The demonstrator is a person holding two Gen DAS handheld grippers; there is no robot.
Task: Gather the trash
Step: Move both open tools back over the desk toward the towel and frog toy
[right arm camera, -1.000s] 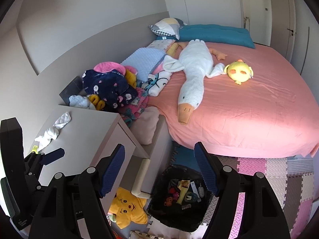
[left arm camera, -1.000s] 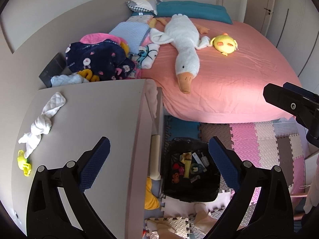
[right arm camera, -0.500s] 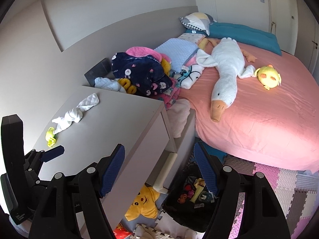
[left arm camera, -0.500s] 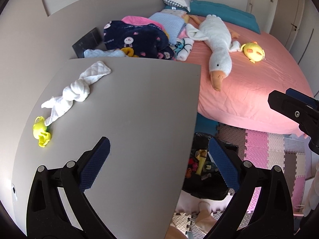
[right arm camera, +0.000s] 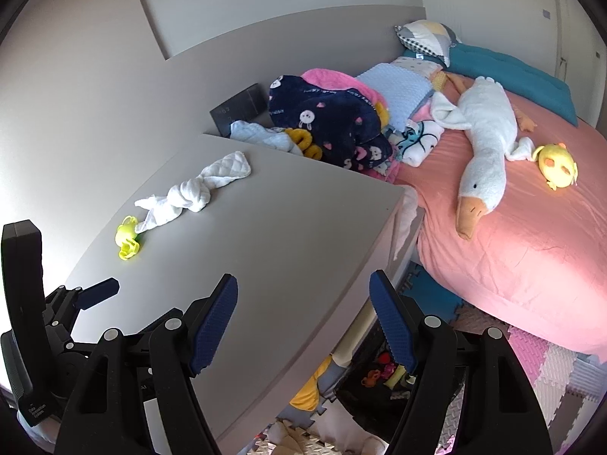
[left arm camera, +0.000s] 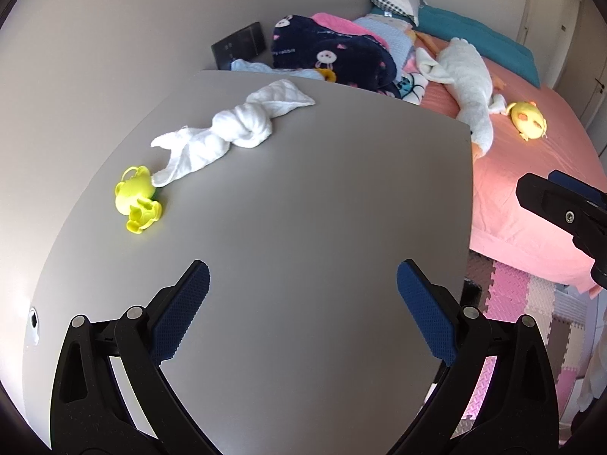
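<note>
A knotted white cloth (left arm camera: 235, 129) lies on the grey cabinet top (left arm camera: 303, 208), with a small yellow plastic piece (left arm camera: 137, 199) at its near end. Both also show in the right wrist view: the cloth (right arm camera: 186, 197) and the yellow piece (right arm camera: 127, 237). My left gripper (left arm camera: 302, 303) is open and empty over the cabinet top, short of both items. My right gripper (right arm camera: 303, 318) is open and empty over the cabinet's right front edge. A black bin (right arm camera: 383, 383) with scraps stands on the floor below, partly hidden by my right gripper.
A pink bed (right arm camera: 531, 235) with a white goose plush (right arm camera: 481, 155), a yellow plush (right arm camera: 557, 165) and a pile of blankets (right arm camera: 334, 121) lies to the right. Foam floor mats (left arm camera: 523, 303) cover the floor. A dark box (left arm camera: 239, 45) stands by the wall.
Both grippers have moved left and forward over the cabinet top. The cloth and yellow piece are closer and larger. The bin has slid out of the left view.
</note>
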